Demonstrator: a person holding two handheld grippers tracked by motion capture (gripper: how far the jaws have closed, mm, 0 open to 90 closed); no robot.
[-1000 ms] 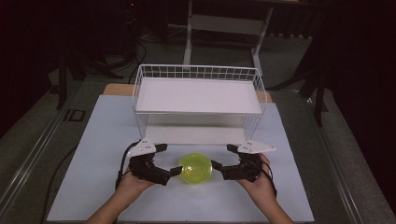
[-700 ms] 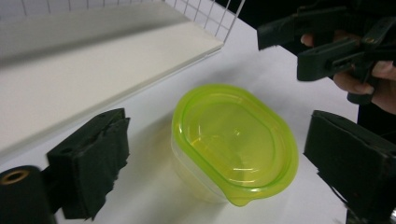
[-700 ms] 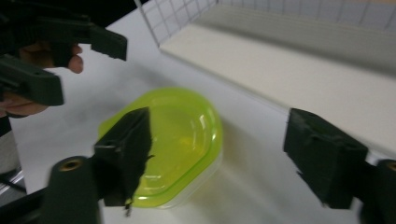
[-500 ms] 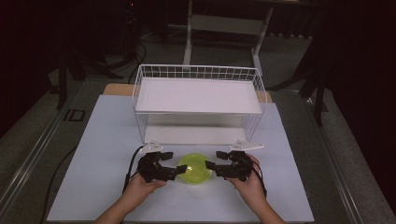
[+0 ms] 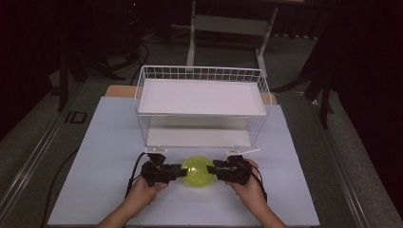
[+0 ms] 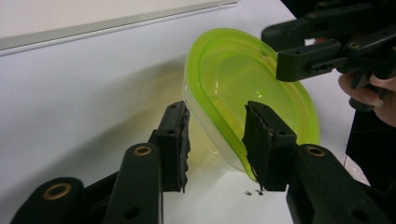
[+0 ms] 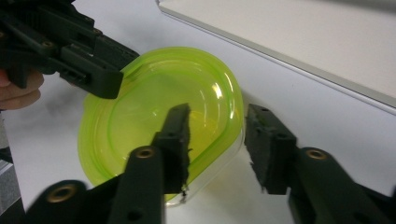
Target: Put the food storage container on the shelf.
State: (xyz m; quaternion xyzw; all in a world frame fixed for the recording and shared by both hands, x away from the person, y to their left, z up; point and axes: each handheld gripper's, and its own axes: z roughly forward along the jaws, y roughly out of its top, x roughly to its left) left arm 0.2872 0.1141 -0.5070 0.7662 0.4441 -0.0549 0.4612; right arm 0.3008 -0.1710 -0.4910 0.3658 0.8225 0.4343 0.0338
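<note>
Translucent lime-green plastic bowl (image 5: 198,171) sat on table before white wire shelf rack (image 5: 202,97) — not lifted. Left gripper (image 6: 215,135) and right gripper (image 7: 215,140) jaws straddled opposite rims, just closing, gaps left — grip unfinished.

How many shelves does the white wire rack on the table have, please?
2. The upper shelf sits at the top of the wire rack, inside its mesh rim. The lower shelf lies at the bottom, close to the table, behind the green bowl.

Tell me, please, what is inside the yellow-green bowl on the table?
The bowl holds nothing loose; one black finger of each claw dips inside its rim. The table beneath shows faintly through the clear plastic.
</note>
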